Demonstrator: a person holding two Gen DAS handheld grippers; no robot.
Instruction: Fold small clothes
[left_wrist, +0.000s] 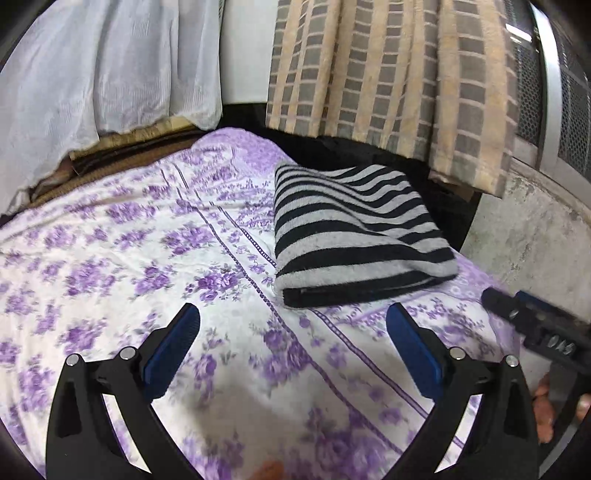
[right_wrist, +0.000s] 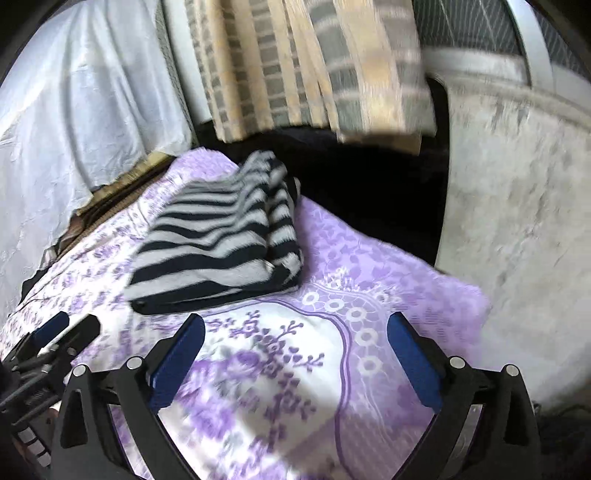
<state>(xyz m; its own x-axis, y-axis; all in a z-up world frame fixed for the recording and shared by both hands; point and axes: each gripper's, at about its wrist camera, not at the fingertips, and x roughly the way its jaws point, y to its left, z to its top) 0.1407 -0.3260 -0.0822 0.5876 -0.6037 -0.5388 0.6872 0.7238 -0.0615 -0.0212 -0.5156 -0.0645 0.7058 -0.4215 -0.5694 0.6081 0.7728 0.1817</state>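
left wrist view: left gripper hangs released over the bed, grasping nothing; the striped cloth, thick terry in black and grey bands, lies as a neat folded rectangle near the bed's far right corner. folding looks finished

right wrist view: right gripper is spread wide too, empty, just short of the cloth's stacked fold edges. next likely calls for fetching another piece, if any

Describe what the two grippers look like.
Both the left gripper and the right gripper have black curved arms, silver round pivot bolts and flat blue pads inside the fingertips. From the side, the right gripper shows white markings on its black body.
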